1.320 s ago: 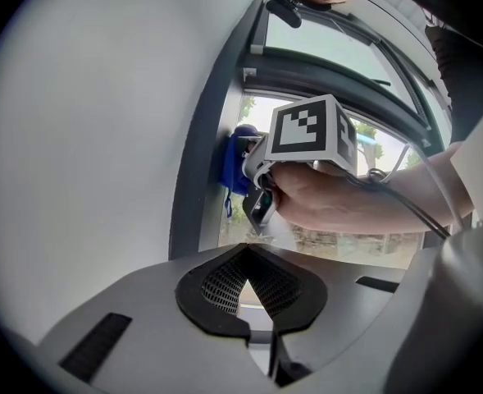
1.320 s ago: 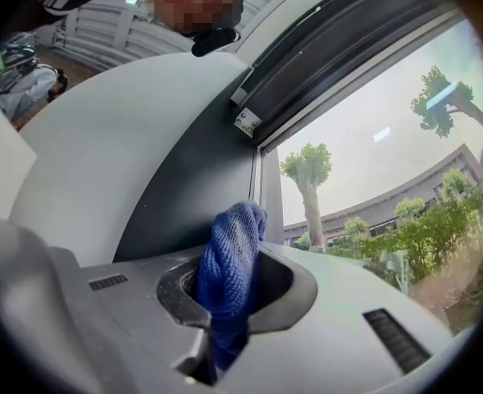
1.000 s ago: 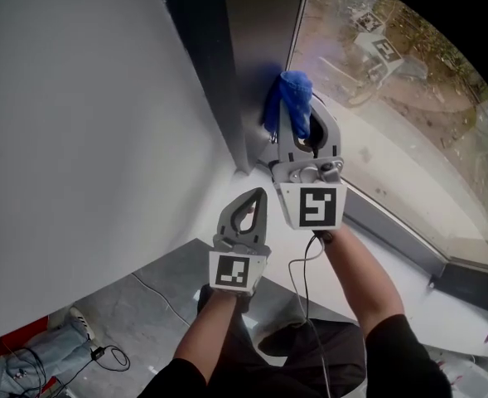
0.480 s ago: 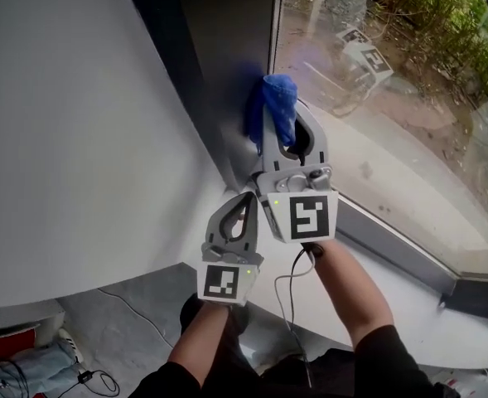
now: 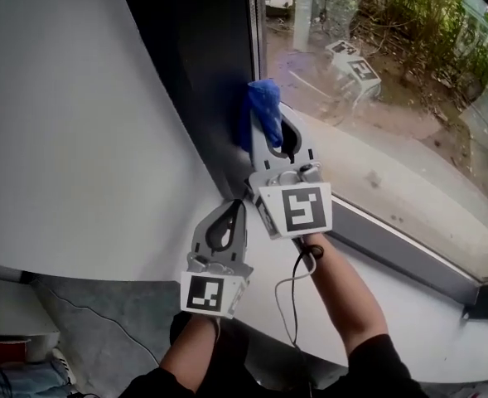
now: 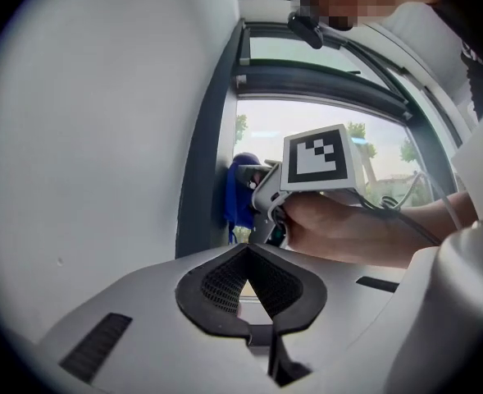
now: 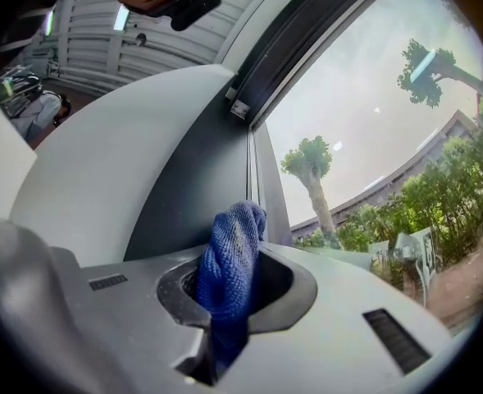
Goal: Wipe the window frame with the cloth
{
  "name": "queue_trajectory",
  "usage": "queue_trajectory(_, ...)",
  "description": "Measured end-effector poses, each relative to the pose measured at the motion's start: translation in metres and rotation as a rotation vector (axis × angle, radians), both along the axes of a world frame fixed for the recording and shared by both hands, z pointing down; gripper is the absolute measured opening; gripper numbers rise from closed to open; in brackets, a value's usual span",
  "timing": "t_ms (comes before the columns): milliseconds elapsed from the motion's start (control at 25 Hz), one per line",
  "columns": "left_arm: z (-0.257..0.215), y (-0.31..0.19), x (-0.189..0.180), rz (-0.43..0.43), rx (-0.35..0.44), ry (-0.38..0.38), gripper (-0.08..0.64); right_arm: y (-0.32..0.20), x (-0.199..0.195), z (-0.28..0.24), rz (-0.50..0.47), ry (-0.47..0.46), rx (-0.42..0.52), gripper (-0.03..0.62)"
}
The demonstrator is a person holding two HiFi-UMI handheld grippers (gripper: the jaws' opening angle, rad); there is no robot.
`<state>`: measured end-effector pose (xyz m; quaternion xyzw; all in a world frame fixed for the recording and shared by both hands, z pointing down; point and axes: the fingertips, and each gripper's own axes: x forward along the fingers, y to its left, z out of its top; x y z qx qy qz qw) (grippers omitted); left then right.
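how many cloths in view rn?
1. The blue cloth is clamped in the jaws of the right gripper, up against the dark window frame beside the glass. No other shows; one could lie outside the views.

A smooth white window ledge (image 5: 417, 313) curves along beneath the glass. The dark grey bottom rail of the window frame (image 5: 401, 251) stands along its far edge. Below the ledge lies a grey floor (image 5: 119, 347), where a thin black cable (image 5: 86, 312) trails across and a white box (image 5: 12, 330) sits at the left edge.
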<state>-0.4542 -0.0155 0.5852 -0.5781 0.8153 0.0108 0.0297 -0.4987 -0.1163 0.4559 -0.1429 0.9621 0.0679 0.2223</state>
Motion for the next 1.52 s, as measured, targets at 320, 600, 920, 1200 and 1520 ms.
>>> queue_trajectory(320,0.033,-0.007,0.014,-0.017,-0.048,-0.073,0.005,-0.002,0.010,0.063,-0.082,0.094,-0.130,0.037)
queue_trajectory(600,0.036,-0.008,0.009,-0.017,-0.071,-0.041,0.005,0.000,0.004,0.093,-0.191,0.245,-0.171,0.037)
queue_trajectory(920,0.044,-0.011,0.010,-0.006,-0.137,-0.020,0.005,-0.002,-0.002,0.134,-0.152,0.430,-0.146,0.037)
queue_trajectory(1200,0.045,-0.005,0.000,-0.080,-0.156,-0.042,0.005,-0.006,-0.003,0.188,-0.202,0.621,-0.260,0.037)
queue_trajectory(1520,0.043,-0.003,0.001,-0.086,-0.135,-0.046,0.005,0.002,-0.010,0.232,-0.080,0.856,-0.081,0.037)
